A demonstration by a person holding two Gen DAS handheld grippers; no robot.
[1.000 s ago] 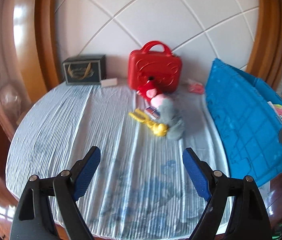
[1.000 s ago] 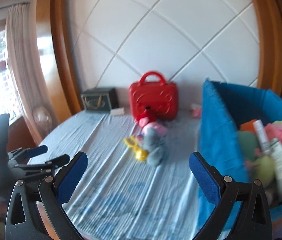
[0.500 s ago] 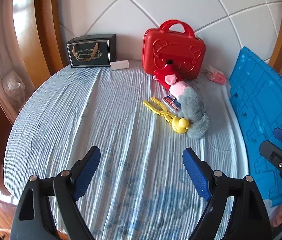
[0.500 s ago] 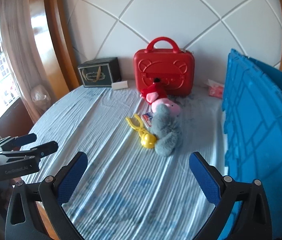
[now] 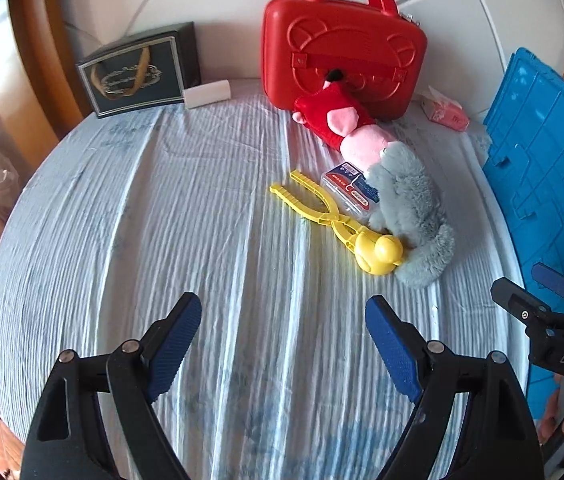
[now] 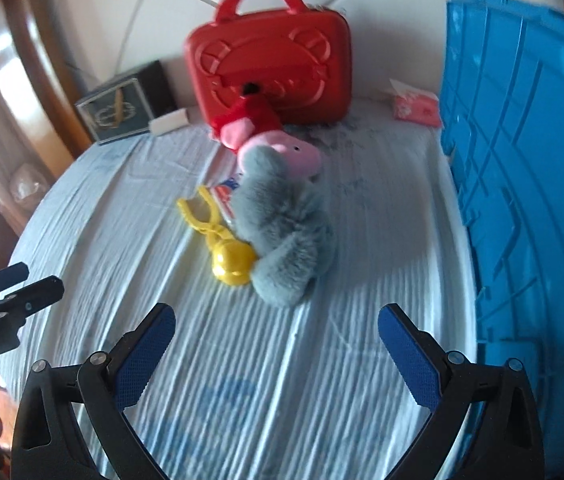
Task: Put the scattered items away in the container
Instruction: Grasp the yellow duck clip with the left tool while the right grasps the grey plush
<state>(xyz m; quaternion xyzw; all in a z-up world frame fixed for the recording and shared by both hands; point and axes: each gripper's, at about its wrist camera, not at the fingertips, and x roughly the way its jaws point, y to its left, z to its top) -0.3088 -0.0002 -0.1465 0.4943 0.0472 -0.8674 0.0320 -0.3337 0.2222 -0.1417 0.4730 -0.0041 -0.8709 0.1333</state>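
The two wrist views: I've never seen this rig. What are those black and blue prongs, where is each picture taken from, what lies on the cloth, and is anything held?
No robot here: a person holds a two-finger gripper in each hand, with a fisheye camera on each looking along its fingers. The prongs at the bottom are that gripper's own fingers: left gripper in one view, right gripper in the other. Each also shows at the edge of the other's view.

On the cloth lie a grey plush, a pink and red plush, yellow tongs and a small clear box. Behind stand a red case, a dark gift bag and a pink tissue pack. The blue bin is on the right.

Both grippers are open and hold nothing.
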